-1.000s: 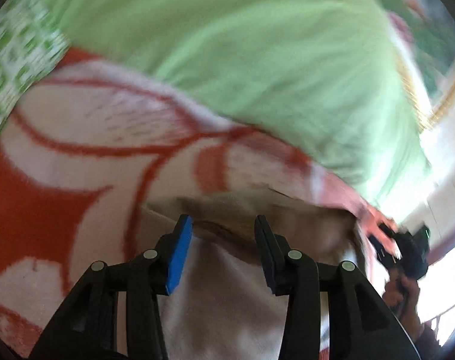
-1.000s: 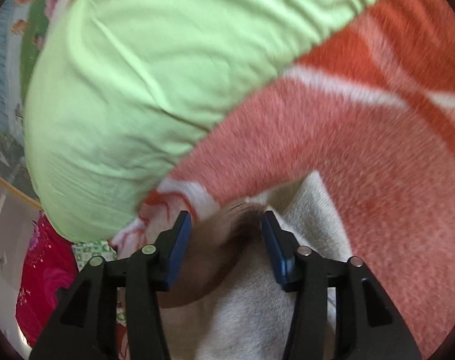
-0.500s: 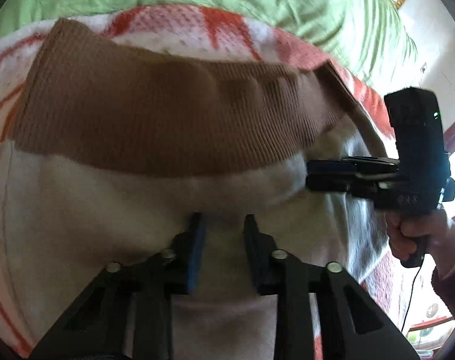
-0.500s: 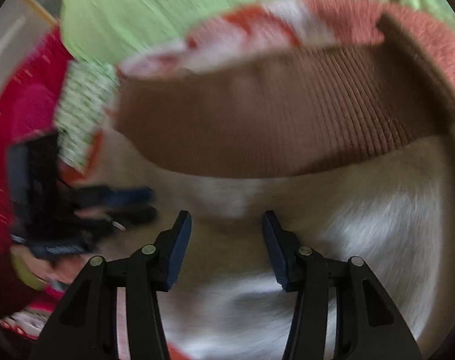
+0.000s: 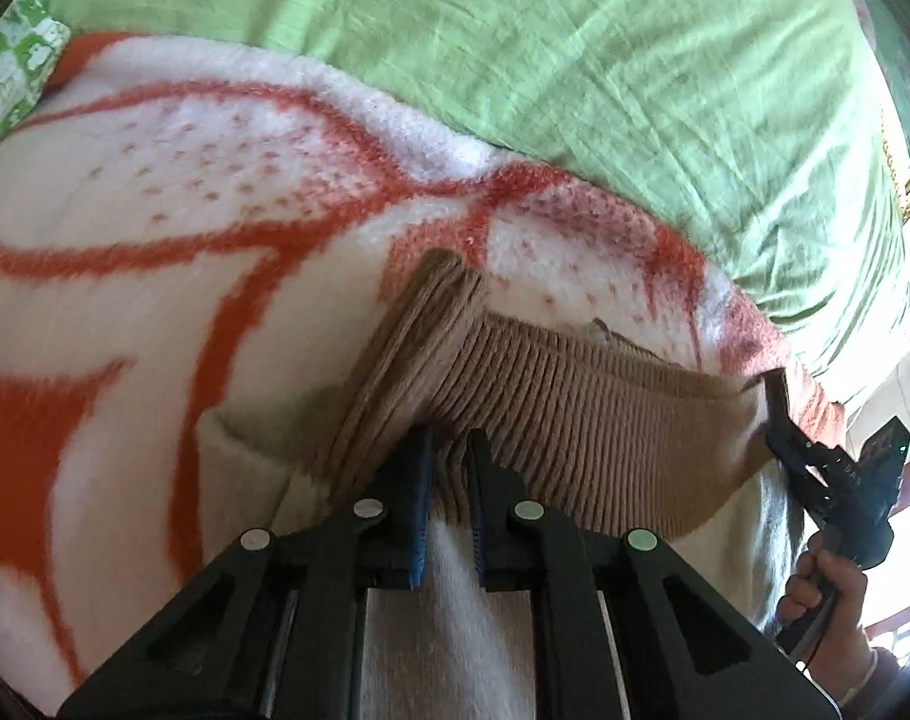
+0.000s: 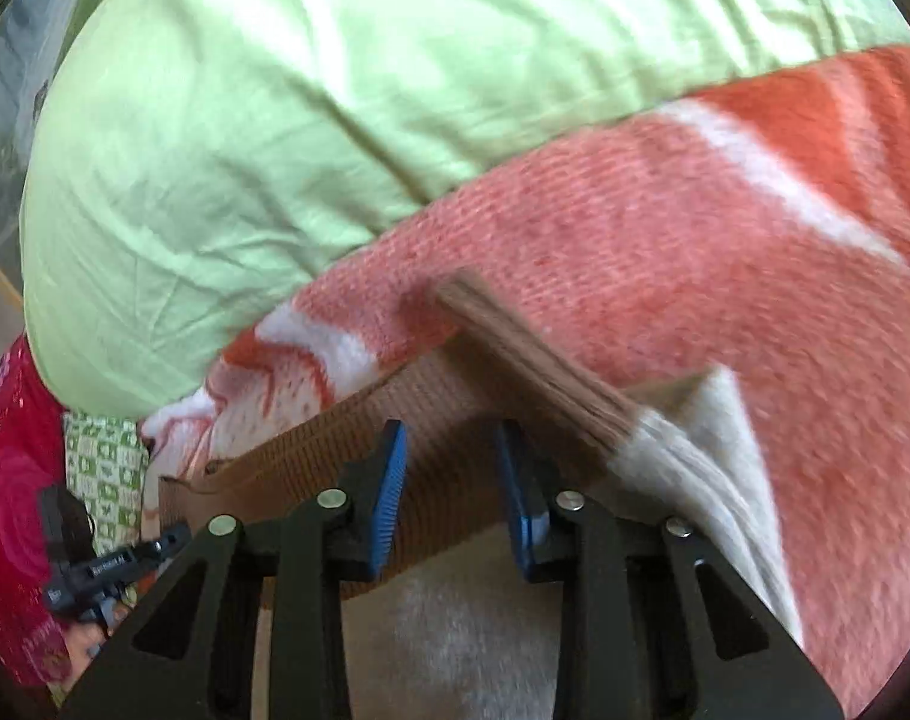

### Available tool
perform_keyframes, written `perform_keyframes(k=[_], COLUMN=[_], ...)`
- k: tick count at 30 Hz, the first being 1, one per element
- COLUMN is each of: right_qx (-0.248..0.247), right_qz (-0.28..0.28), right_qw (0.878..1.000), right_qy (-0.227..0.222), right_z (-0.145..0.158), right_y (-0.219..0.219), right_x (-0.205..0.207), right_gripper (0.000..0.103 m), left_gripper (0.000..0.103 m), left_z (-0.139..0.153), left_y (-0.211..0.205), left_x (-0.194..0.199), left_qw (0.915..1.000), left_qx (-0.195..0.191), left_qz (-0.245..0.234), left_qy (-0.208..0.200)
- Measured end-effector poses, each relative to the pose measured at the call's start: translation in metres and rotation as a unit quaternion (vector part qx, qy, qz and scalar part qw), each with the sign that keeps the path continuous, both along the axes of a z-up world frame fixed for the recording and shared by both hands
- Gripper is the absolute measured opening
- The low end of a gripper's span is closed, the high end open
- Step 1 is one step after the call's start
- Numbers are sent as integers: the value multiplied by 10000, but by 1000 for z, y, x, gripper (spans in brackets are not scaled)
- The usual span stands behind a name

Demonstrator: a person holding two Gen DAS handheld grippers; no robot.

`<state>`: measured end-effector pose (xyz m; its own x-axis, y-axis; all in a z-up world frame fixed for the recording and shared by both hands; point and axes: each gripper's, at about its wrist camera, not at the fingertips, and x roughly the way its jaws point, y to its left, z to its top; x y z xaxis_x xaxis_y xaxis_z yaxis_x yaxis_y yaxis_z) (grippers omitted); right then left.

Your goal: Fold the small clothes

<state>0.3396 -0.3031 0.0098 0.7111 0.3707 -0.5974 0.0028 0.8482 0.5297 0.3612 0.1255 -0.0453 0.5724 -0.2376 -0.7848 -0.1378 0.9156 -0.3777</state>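
Because the garment [image 5: 431,612] is a small knitted piece, cream in the body with a brown ribbed band [image 5: 574,420] along its far edge, it is judged light, soft and limp: it sags wherever it is unsupported, bunches readily, and carries no risk of breakage. It lies on the orange-and-white blanket [image 5: 215,228], near the operator, with the green sheet [image 5: 574,60] beyond the blanket on the far side. The ribbed band is the thicker, grippier part and therefore the recommended hold; take it near each end so that the edge stays taut between the two hands and the fold line stays straight. A hold on the plain cream body is likely to gather only one layer or to slip. The left gripper [image 5: 452,468] is at the left end of the band, where the ribbing is gathered into a raised ridge; its jaws are closing, stand only narrowly apart, and have the ribbed fabric pinched between the blue pads [image 5: 419,498]. The right gripper [image 6: 452,480] is at the right end of the band; its jaws are also closing but stand noticeably wider, with the band lying between them. Whether the right pads [image 6: 389,492] already press on the cloth cannot be told, as this view is blurred. In the left view the right gripper appears at the far right edge, held in a hand [image 5: 826,606].
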Motion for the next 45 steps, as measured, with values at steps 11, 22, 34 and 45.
perform_keyframes(k=[11, 22, 34, 45], right_qx=[35, -291, -267, -218], right_qz=[562, -50, -529, 284], right_qw=[9982, 9948, 9962, 9964], right_qy=[184, 975, 642, 770], right_z=[11, -29, 11, 32], right_y=[14, -22, -31, 30], right_x=[-99, -136, -158, -160], right_gripper=[37, 43, 46, 47], left_gripper=[37, 27, 60, 69], left_z=[19, -25, 1, -14], left_y=[-14, 9, 29, 19], left_x=[-135, -174, -218, -248], left_qw=[9999, 9965, 9912, 9793], left_qx=[-131, -368, -191, -955], left_qz=[-26, 415, 1070, 1463], left_qy=[66, 622, 755, 1017])
